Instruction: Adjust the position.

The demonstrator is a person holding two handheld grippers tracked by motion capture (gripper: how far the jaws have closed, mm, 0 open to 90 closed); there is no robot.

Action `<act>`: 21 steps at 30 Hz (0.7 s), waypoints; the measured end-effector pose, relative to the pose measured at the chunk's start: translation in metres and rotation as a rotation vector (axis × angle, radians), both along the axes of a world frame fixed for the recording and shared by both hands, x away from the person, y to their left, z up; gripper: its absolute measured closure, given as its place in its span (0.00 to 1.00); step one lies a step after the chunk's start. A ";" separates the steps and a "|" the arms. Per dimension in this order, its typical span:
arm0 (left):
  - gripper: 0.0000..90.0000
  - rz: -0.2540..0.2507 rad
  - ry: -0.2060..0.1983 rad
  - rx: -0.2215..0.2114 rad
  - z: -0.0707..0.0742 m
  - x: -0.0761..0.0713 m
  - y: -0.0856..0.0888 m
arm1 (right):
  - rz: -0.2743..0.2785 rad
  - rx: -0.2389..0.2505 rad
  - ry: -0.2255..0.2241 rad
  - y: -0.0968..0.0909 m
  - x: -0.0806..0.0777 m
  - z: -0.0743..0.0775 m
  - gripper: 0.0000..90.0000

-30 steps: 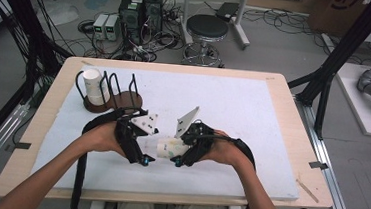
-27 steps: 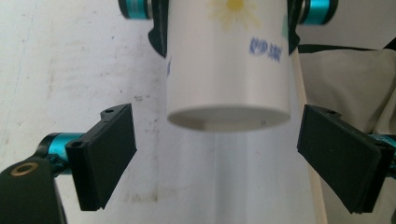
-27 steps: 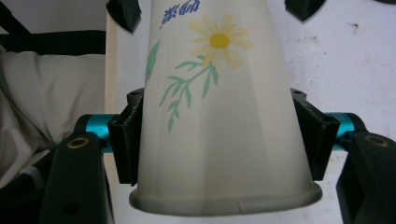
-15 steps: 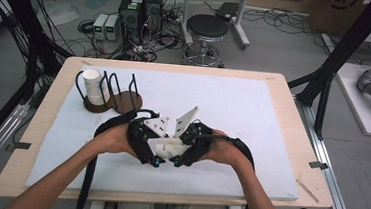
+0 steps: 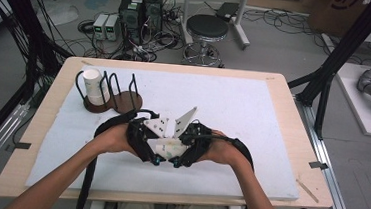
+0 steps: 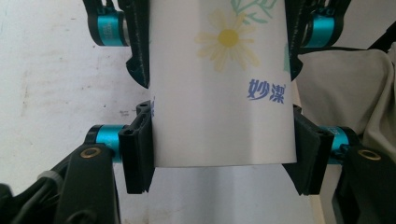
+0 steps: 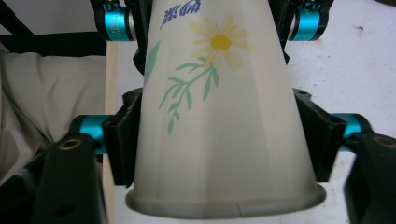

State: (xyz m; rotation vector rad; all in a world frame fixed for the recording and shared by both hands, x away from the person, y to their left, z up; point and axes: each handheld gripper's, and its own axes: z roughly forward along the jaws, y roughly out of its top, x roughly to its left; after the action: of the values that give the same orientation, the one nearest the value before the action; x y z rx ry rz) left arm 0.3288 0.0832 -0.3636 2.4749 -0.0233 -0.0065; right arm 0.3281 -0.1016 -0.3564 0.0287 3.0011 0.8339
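A white paper cup (image 5: pixel 167 146) printed with a yellow daisy lies level between my two grippers, low over the white mat. My left gripper (image 5: pixel 157 147) has just closed on it: in the left gripper view its black pads (image 6: pixel 140 149) press both sides of the cup (image 6: pixel 219 93) near the base. My right gripper (image 5: pixel 180 149) flanks the wider rim end of the cup (image 7: pixel 219 116). Its jaws have just been opening with the cup still between them, and no gap shows at its pads (image 7: pixel 126 140). Each gripper view shows the other gripper's jaws farther along the cup.
A dark wooden rack (image 5: pixel 123 102) with black wire loops stands at the mat's back left and holds another white cup (image 5: pixel 92 84). The white mat (image 5: pixel 253 115) covers most of the wooden table. A stool (image 5: pixel 207 28) and cabling stand beyond the far edge.
My left gripper came in from the left to the cup held by the right one, and its jaws went from wide open to closed on the cup. The right hand kept still.
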 end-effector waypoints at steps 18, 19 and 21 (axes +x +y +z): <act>0.40 0.017 0.020 0.020 -0.017 -0.003 0.000 | -0.012 0.099 -0.017 -0.007 0.000 0.013 0.20; 0.40 0.023 0.023 0.010 -0.017 -0.004 0.000 | -0.010 0.103 -0.023 -0.007 0.001 0.014 0.20; 0.40 0.019 0.012 0.008 -0.016 -0.003 0.002 | -0.015 0.106 -0.021 -0.008 0.000 0.014 0.20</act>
State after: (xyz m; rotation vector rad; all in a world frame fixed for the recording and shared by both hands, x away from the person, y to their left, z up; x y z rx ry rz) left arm 0.3258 0.0853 -0.3796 2.4824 0.0054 -0.0137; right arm 0.3282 -0.1100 -0.3421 0.0436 2.9305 0.9842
